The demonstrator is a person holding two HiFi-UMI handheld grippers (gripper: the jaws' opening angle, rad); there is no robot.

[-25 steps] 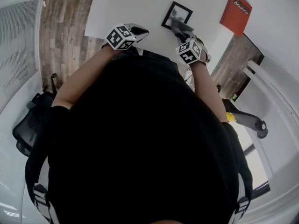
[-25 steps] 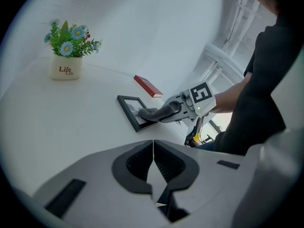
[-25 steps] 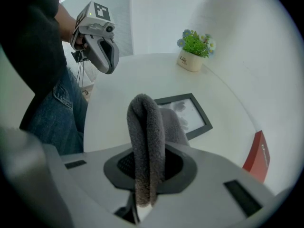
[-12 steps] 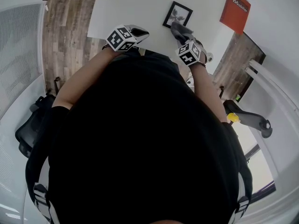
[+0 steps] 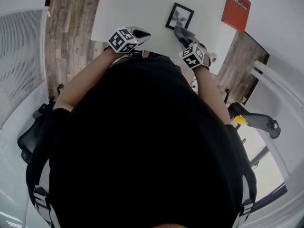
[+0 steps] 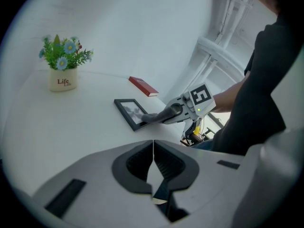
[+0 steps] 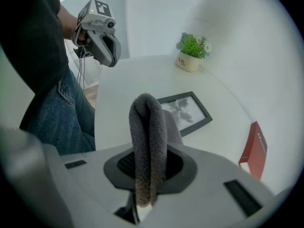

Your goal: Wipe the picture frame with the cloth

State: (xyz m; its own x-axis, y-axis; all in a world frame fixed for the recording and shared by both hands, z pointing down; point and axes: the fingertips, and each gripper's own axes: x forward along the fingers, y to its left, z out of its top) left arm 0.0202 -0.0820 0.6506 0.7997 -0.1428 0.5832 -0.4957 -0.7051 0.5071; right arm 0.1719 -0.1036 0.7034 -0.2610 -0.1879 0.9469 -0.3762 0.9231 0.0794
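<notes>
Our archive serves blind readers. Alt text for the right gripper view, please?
The right claw grips a folded grey cloth, pointed at a black frame lying on a white table. Behind are a potted plant, a red book and the left claw, held up.

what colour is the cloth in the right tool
Dark grey. The cloth shows best in the right gripper view.

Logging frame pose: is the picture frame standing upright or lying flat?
Lying flat: the picture frame rests face up on the white table, its photo facing upward.
</notes>
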